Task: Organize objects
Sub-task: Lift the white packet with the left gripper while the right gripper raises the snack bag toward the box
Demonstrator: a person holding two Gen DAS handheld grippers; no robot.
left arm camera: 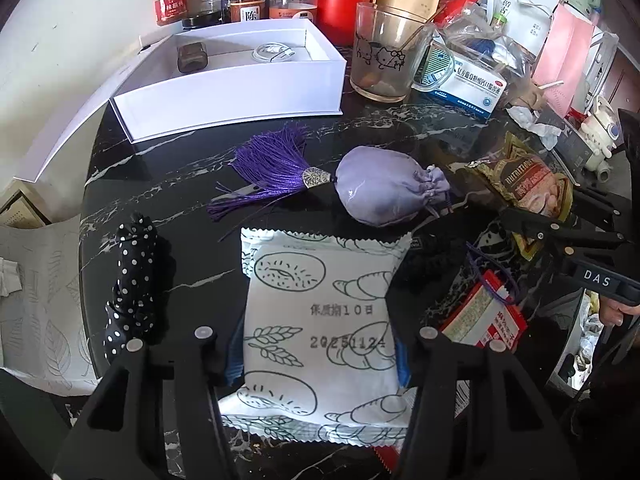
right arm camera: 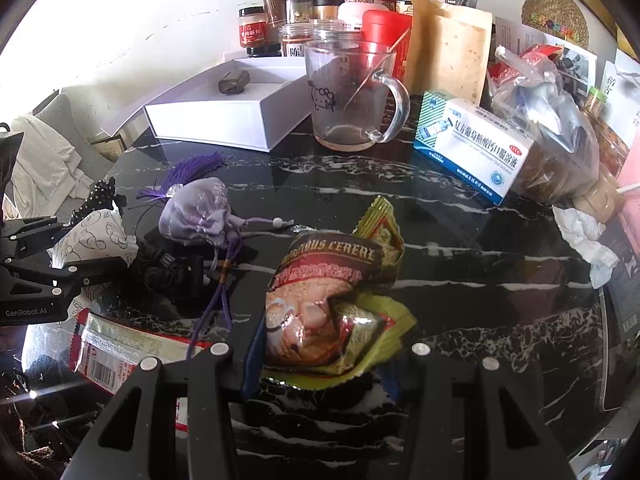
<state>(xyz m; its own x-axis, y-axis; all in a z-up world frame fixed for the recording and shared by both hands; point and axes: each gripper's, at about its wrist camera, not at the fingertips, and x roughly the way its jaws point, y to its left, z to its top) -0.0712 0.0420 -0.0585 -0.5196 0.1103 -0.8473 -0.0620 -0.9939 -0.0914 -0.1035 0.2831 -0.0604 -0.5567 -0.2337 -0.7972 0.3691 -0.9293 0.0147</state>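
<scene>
1 white bread packet [left arm camera: 320, 332] between the left gripper [left arm camera: 320, 364] fingers, clenched on its sides, likely for lifting to the 1 open white box [left arm camera: 224, 100] far ahead; 1 cereal packet [right arm camera: 324, 304] grasped between the right gripper [right arm camera: 320, 364] fingers; 1 purple sachet [left arm camera: 380, 190] ahead on the tabletop [right arm camera: 460, 280]

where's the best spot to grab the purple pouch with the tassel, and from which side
Probably the round stuffed body of the purple pouch, taken from above with the fingers across its narrower width. It lies on its side on the black table, soft and bulging, so the body gives the pads something to squeeze. The tassel and the gathered neck are loose and would likely let it dangle.
</scene>
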